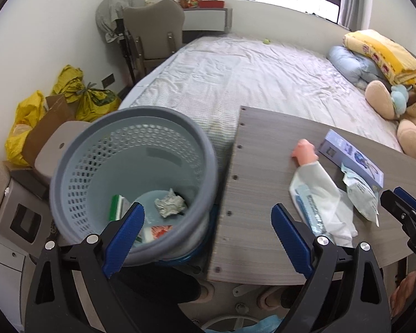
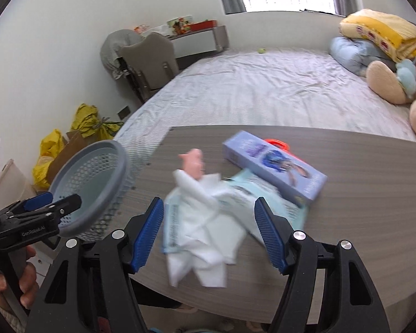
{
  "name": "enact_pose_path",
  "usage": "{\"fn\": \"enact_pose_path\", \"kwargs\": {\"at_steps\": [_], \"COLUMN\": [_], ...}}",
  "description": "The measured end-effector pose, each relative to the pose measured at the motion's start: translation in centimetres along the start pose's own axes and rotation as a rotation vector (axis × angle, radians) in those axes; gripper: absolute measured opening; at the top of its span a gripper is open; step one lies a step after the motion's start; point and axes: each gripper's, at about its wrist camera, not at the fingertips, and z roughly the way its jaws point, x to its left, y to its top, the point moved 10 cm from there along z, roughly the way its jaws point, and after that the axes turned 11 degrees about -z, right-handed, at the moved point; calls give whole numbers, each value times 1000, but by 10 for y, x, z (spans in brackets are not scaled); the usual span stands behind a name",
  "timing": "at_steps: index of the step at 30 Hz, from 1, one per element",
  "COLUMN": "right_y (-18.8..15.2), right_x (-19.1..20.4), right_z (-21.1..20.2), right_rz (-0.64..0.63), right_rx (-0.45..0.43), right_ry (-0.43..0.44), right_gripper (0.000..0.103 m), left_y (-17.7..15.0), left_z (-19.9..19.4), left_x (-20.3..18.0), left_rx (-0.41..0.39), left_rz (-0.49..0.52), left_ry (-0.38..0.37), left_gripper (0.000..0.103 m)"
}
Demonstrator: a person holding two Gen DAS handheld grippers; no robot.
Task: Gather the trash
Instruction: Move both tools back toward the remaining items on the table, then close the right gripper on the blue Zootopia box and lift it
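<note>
Right view: white wrappers (image 2: 205, 230) smeared by blur, print unreadable. My left claw (image 1: 208, 230) hides part of the bin's (image 1: 69, 166) contents. Plush bear (image 1: 413, 116) cut off at frame edge.

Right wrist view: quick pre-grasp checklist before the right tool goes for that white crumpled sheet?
1. Right tool open: ok, blue pads stand apart, nothing pressed between them.
2. White crumpled sheet lined up between the pads: ok, though the picture is blurred.
3. Sheet free of other things: not ok, it lies over a pale blue packet, and a pink toy sits at its far end.
4. Blue box out of the way: cannot tell, it lies close behind.
5. Basket ready: ok, open-topped, some trash already inside.
6. Left tool free: ok, open and holding nothing.
</note>
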Motion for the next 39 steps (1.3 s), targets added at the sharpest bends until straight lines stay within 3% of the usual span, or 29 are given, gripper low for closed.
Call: {"fn": "enact_pose_path", "kwargs": {"at_steps": [6,17,25,39], "right_y": [-18,-10,12,22], "right_x": [-47,-84,-84,-77], "right_z": [1,33,61,95], "right_rz": [26,-53,-141,-271], "right_rx": [24,72,109,167], "right_ry": [-40,-44,27,34], "right_gripper": [65,65,65,65], "left_y": [-13,-22,-17,-17], "left_z": [9,25,25,20], "left_x": [-35,-67,-77,-85], "left_rx": [24,47,43,35], "left_rz": [46,81,84,104], "left_ry": [-14,8,16,19], "left_gripper": [91,91,91,91]}}
